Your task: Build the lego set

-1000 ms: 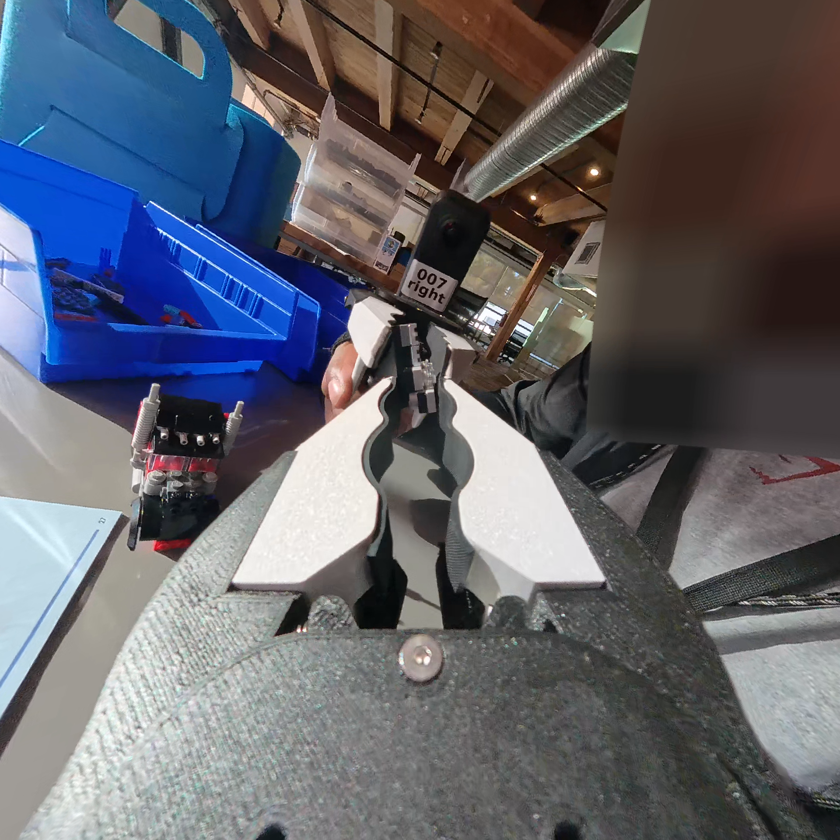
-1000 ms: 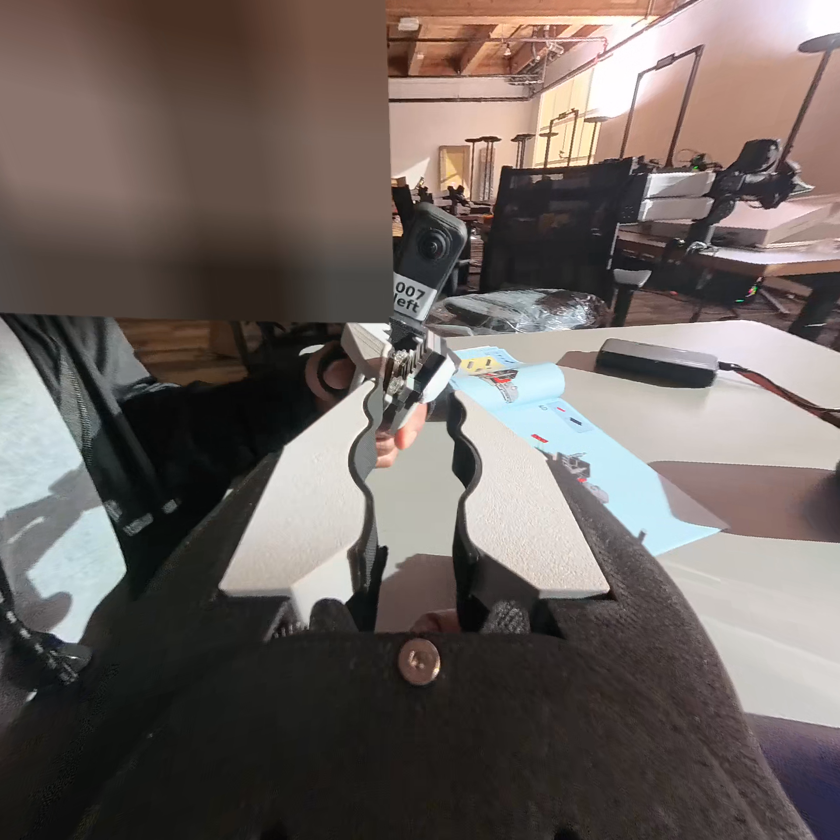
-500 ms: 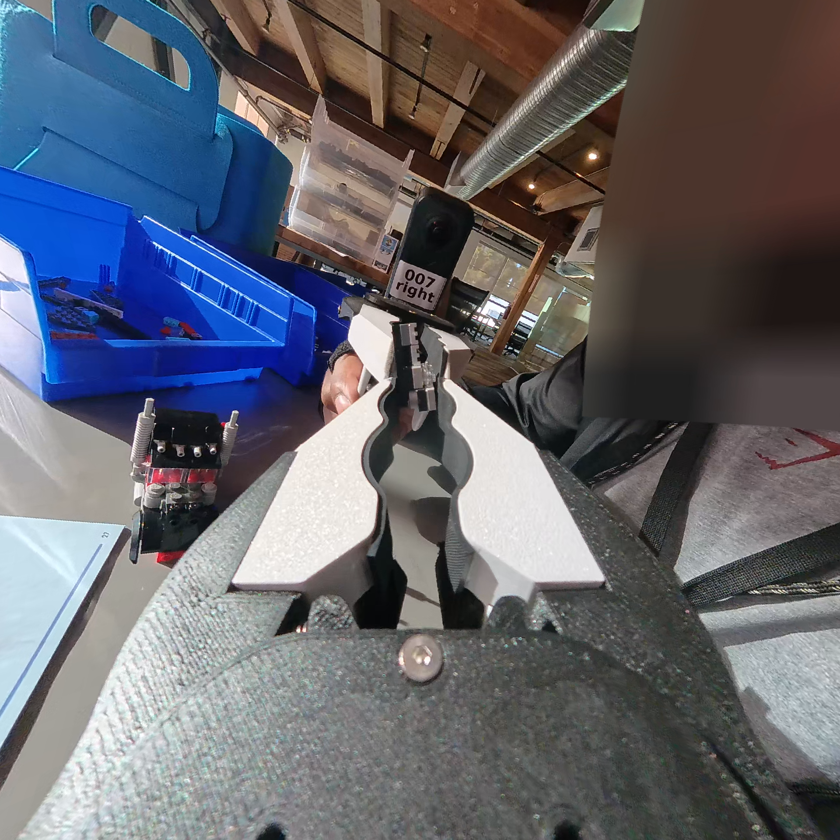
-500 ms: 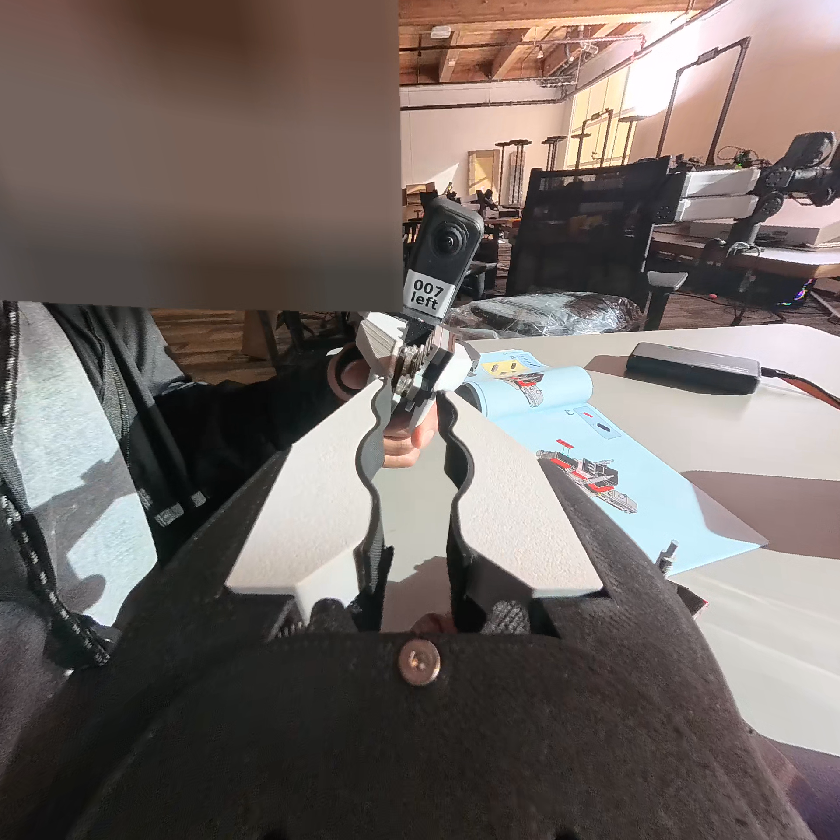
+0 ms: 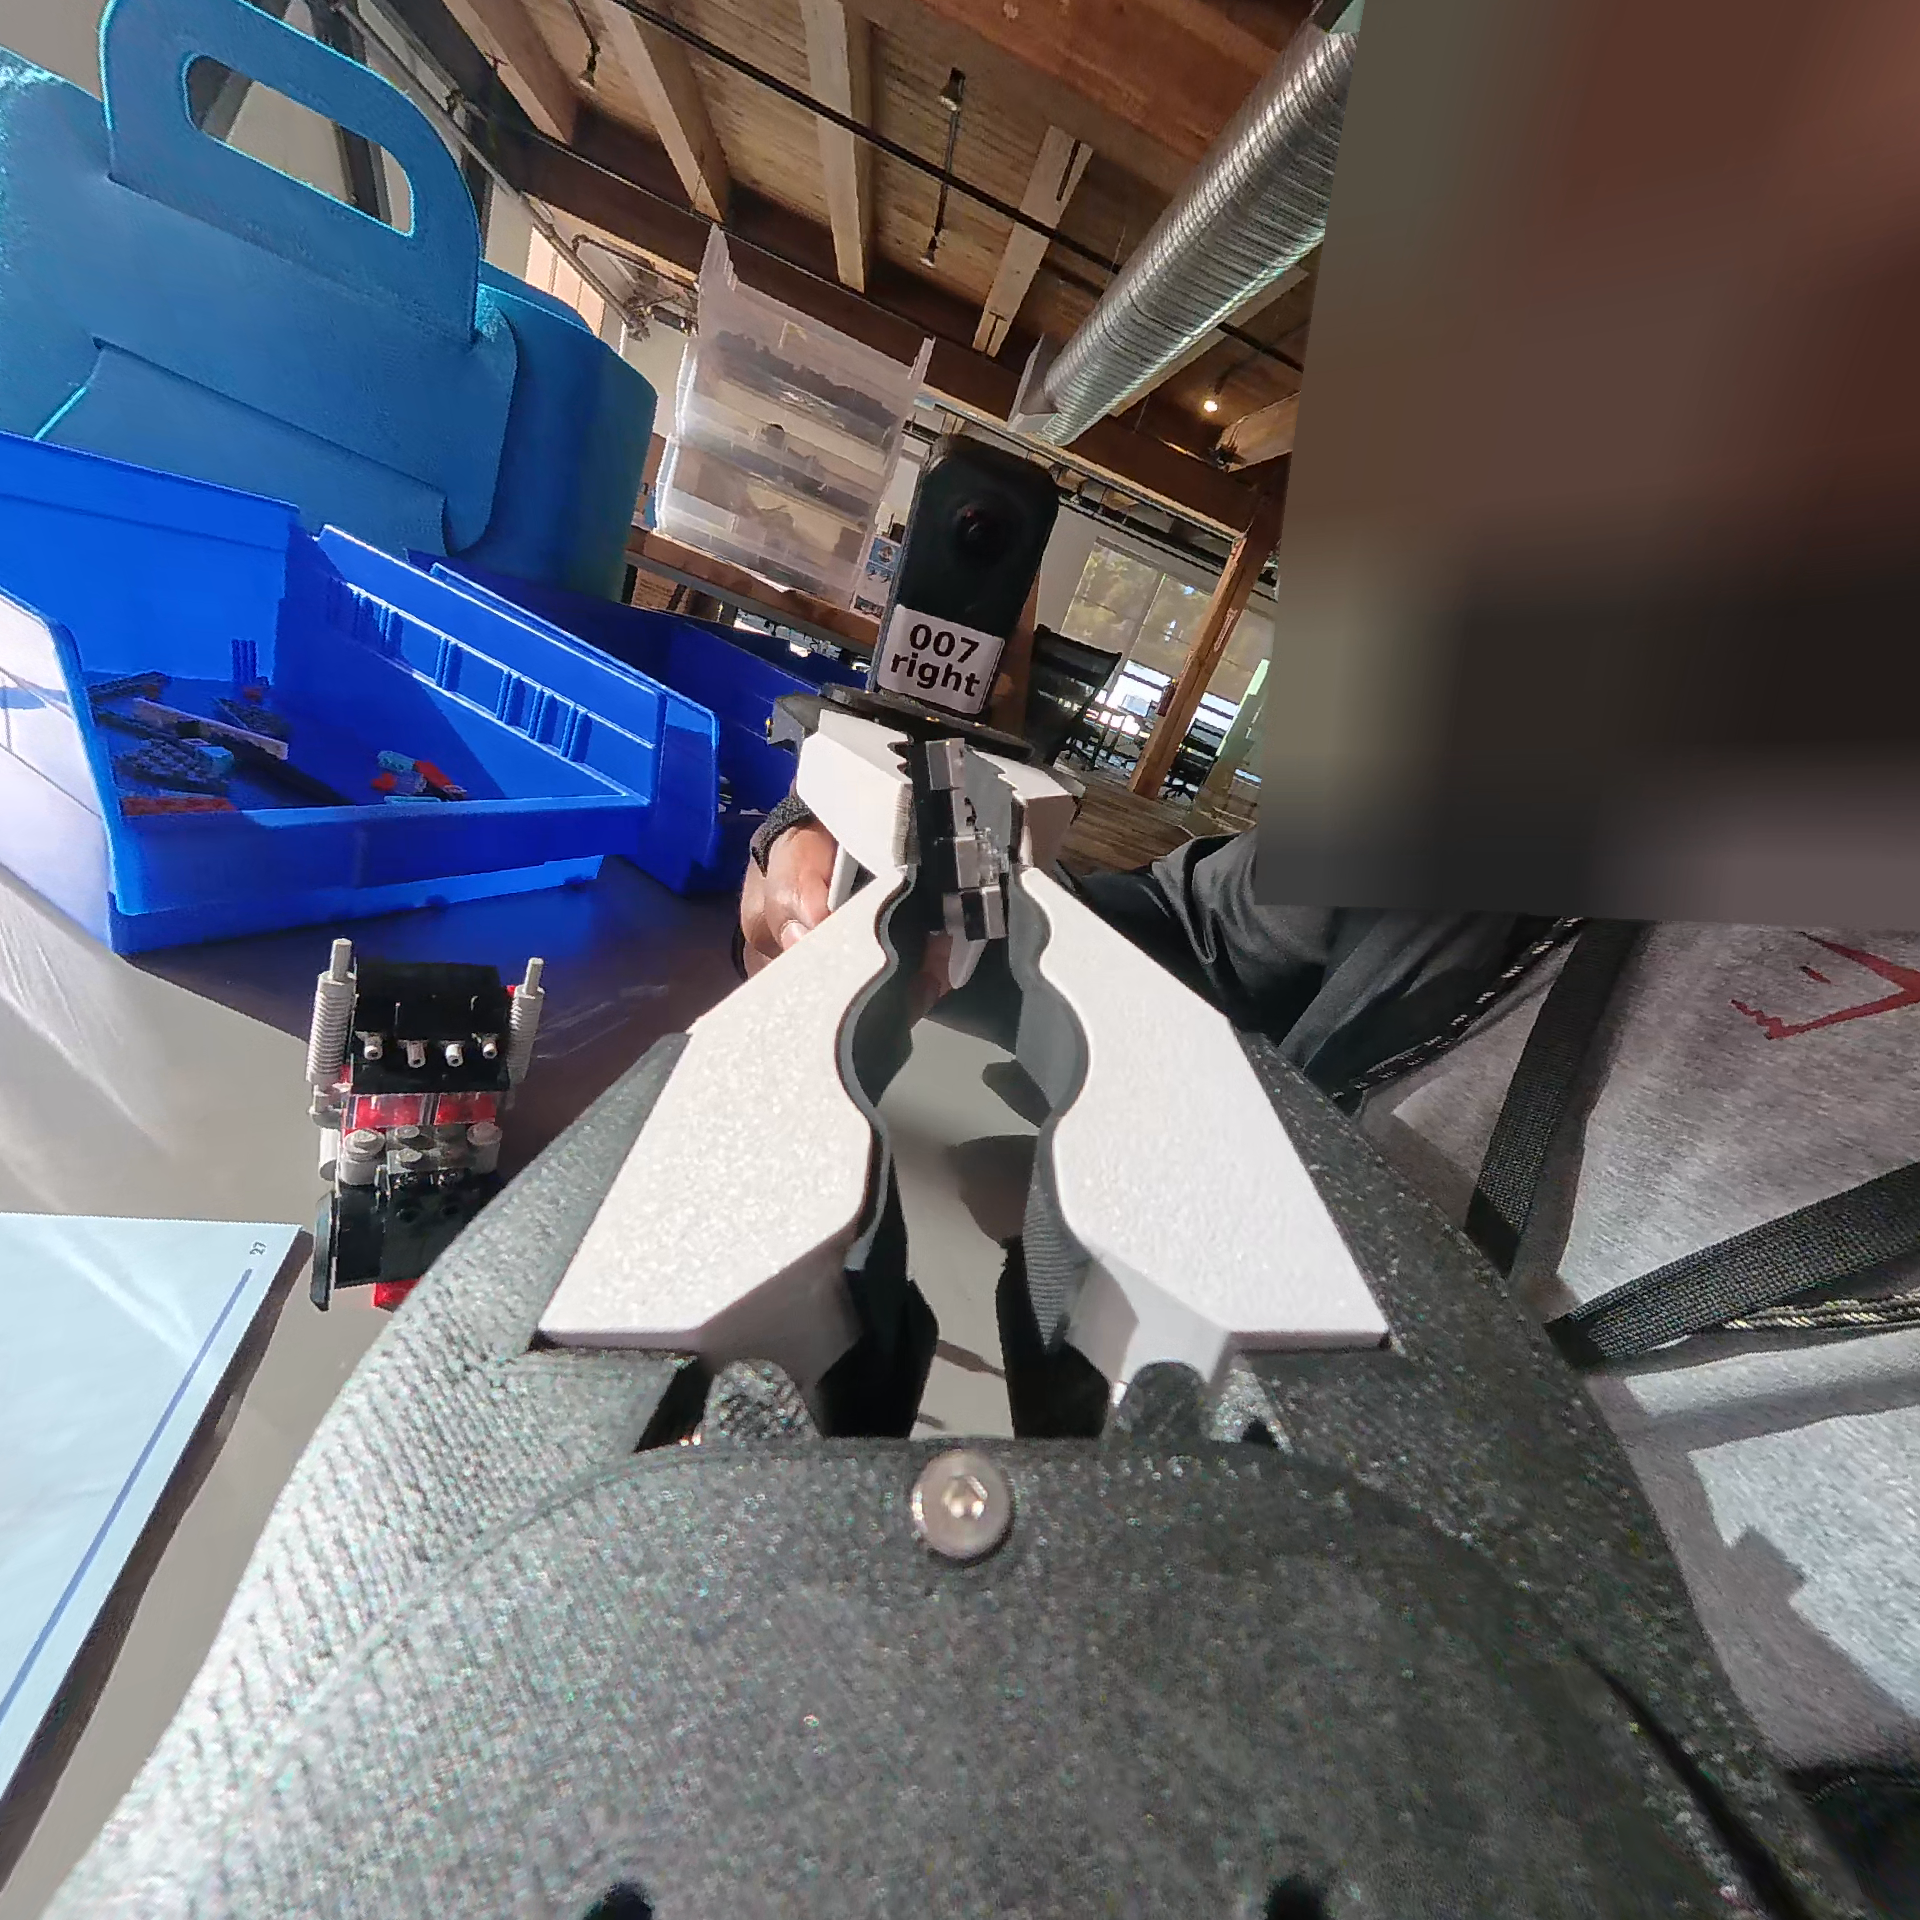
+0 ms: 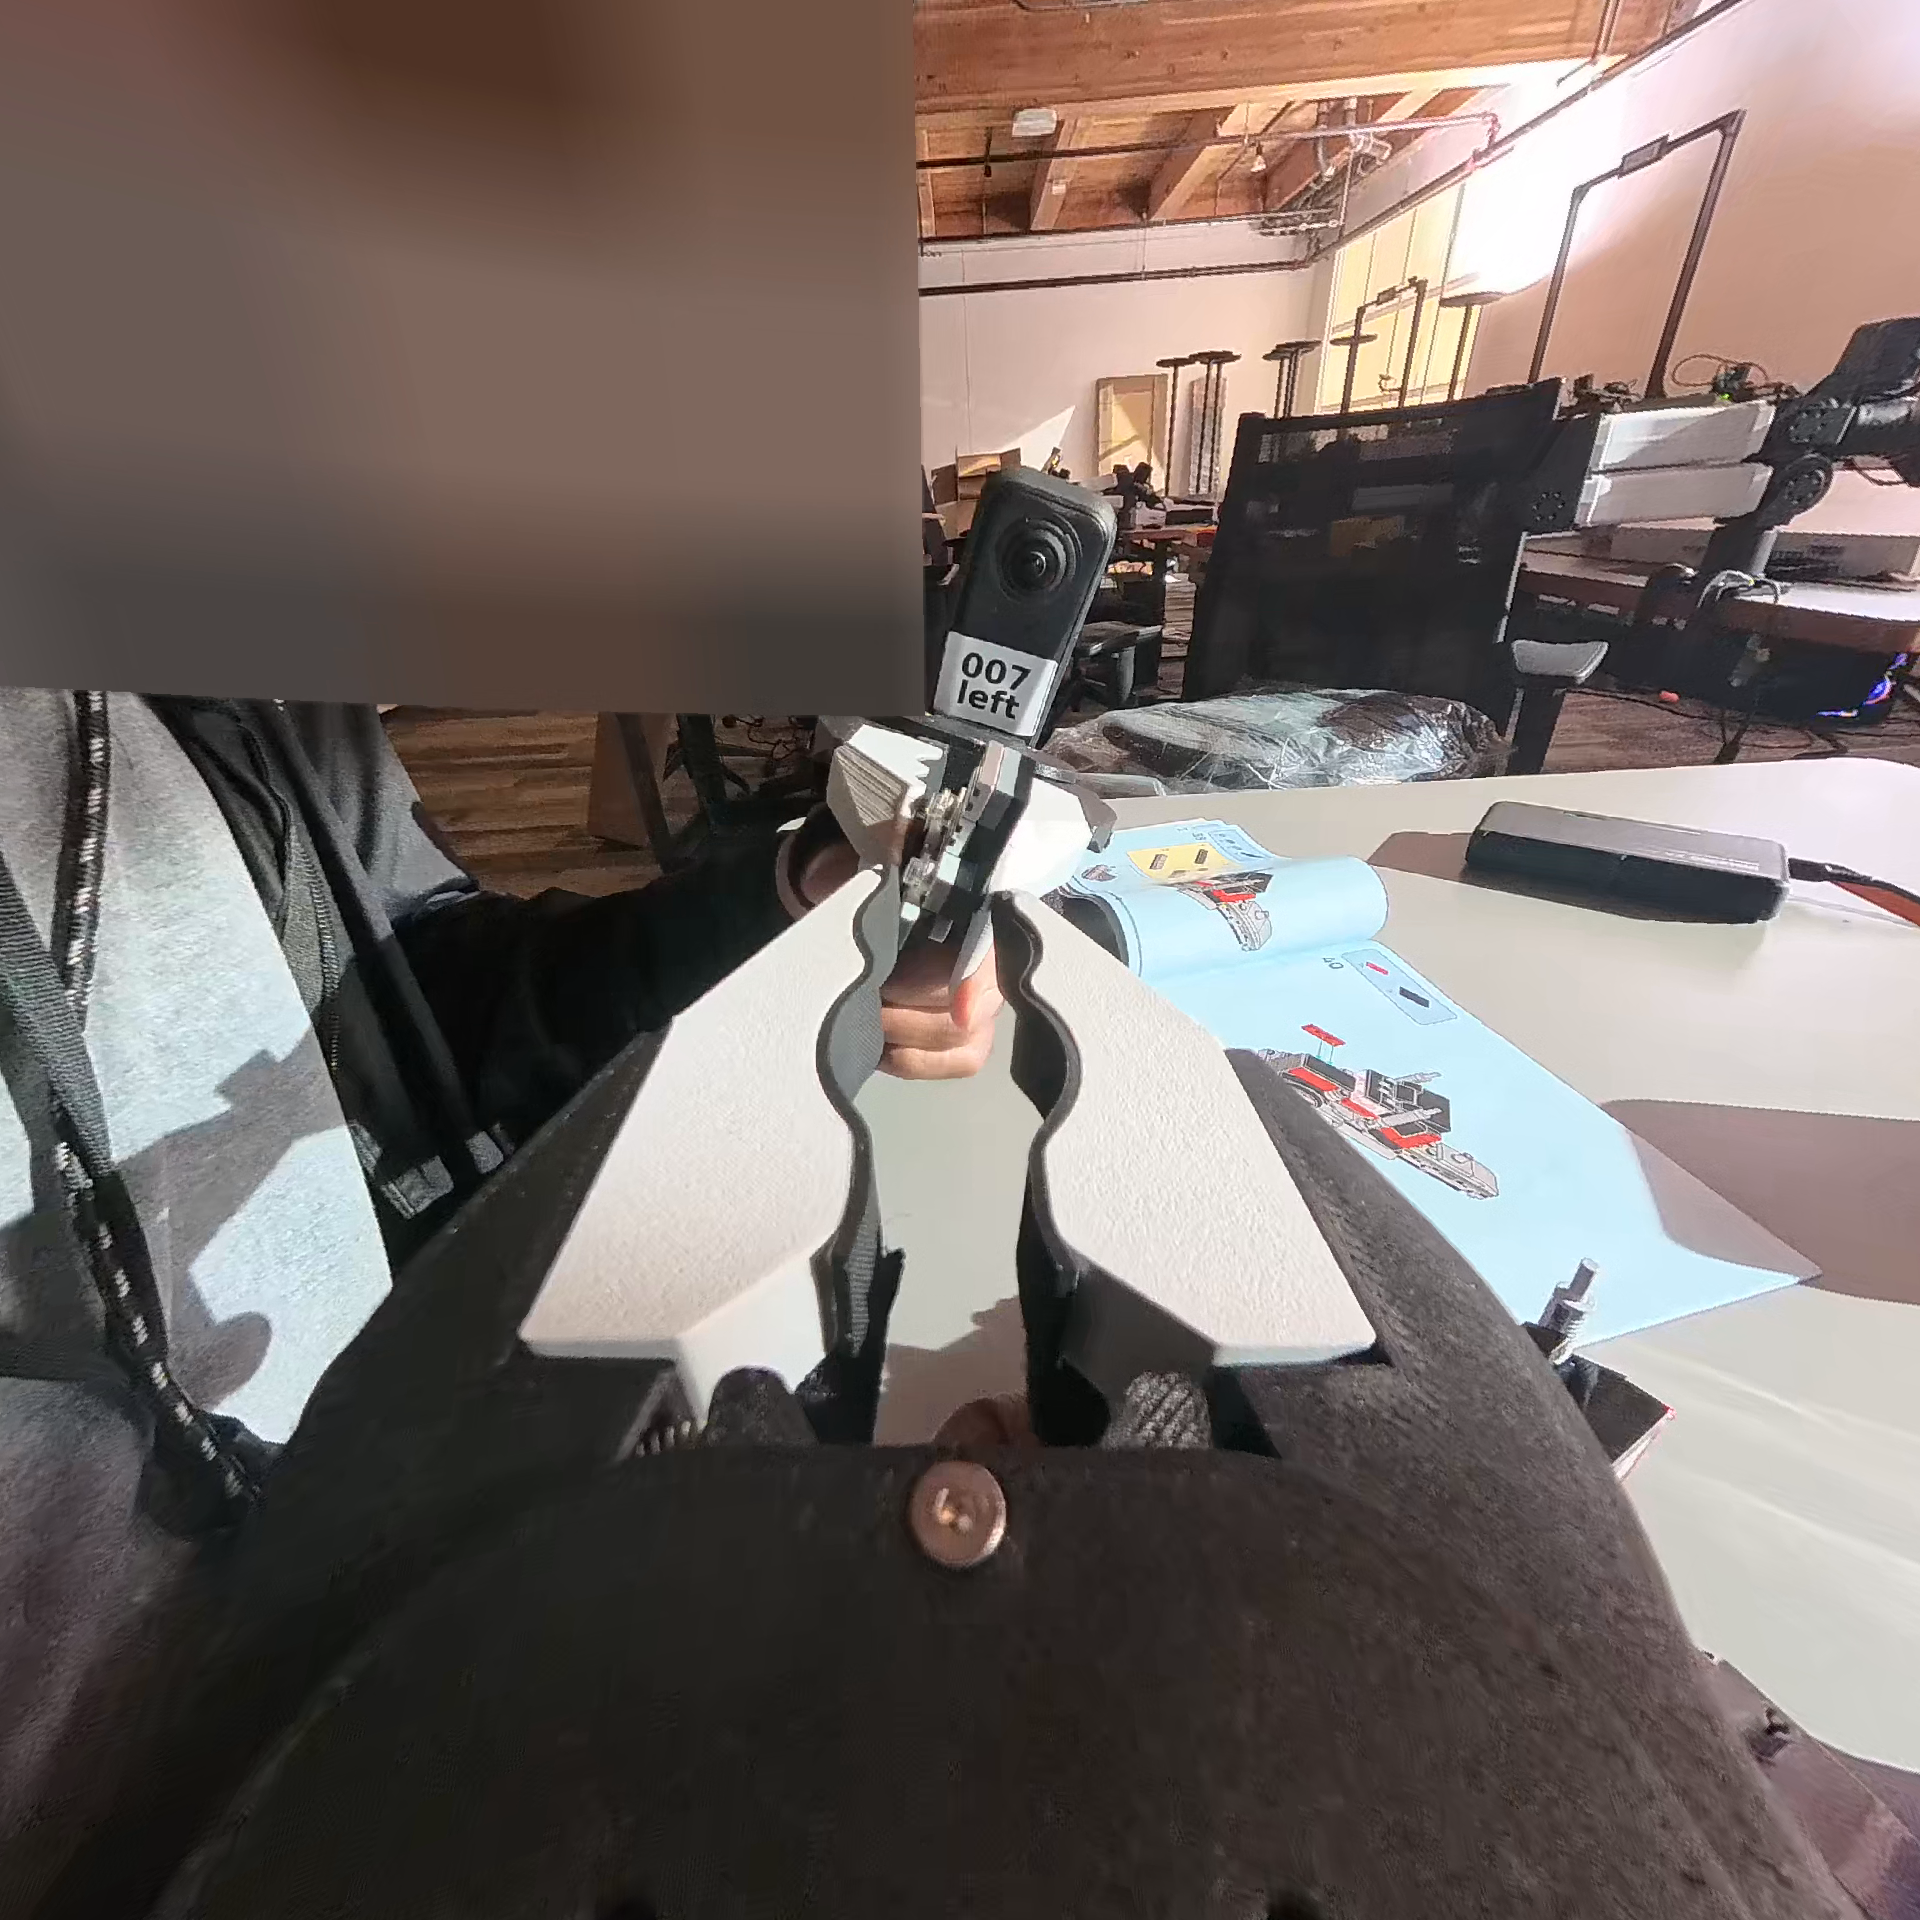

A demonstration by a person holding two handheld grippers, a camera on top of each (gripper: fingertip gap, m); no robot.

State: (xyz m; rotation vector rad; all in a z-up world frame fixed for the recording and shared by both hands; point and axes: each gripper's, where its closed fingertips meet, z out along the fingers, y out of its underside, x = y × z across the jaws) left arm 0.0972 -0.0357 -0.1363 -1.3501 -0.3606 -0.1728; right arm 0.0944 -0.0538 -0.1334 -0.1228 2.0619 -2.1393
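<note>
Both tools, left tool (image 5: 961,899) and right tool (image 6: 940,899), pinch one small grey-and-black lego piece (image 5: 966,862) tip to tip; a red-black truck cab (image 5: 416,1101) stands far left.

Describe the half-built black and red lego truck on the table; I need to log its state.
The half-built black and red lego truck stands upright on the grey table, apart from both grippers. Black plastic cab on top, red and clear bricks mid-body, grey studded pieces below, two ribbed grey stacks at its upper corners. It sits beside the light blue instruction booklet.

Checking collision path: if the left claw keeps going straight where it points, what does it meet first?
Likely the small grey-black lego piece at the left claw tips, with the right claw directly behind; depth unclear.
</note>
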